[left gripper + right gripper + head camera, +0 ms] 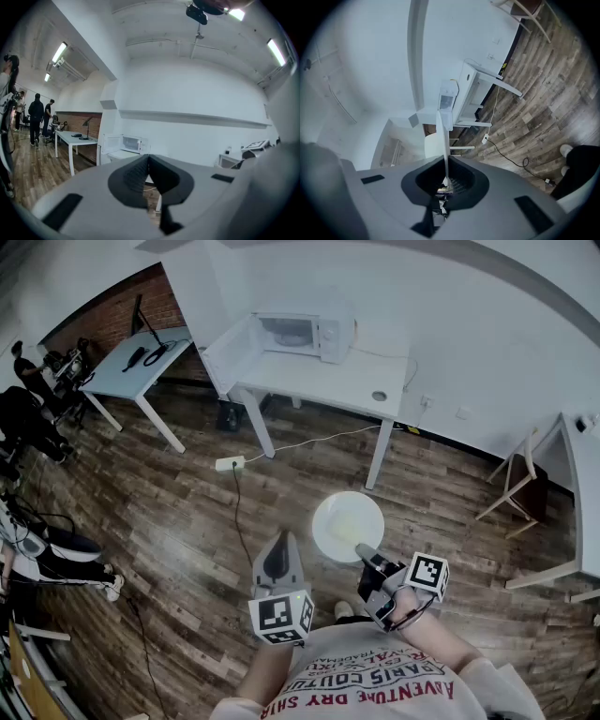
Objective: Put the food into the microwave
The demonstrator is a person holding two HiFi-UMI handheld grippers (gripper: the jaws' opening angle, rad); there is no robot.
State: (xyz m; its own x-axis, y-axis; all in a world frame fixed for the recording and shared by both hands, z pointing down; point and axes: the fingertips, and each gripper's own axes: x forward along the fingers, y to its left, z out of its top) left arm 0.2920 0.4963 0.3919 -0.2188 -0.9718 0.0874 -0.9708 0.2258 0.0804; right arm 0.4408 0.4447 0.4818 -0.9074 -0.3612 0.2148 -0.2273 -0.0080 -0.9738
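Observation:
A white plate (348, 526) with pale yellow food on it hangs above the wooden floor in front of me. My right gripper (367, 557) is shut on its near rim. In the right gripper view the plate (442, 136) shows edge-on, running up from between the jaws of that gripper (446, 180). My left gripper (279, 557) is held out left of the plate, apart from it. Its jaws meet with nothing between them (149, 158). The white microwave (305, 334) stands on a white table (347, 381) ahead, its door (230, 352) swung open to the left. It also appears small in the left gripper view (131, 143).
A power strip (230, 463) and its cables lie on the floor between me and the table. Another white table (131, 367) stands at the left, with people beyond it (36, 117). A wooden chair (517, 486) and a further table edge are at the right.

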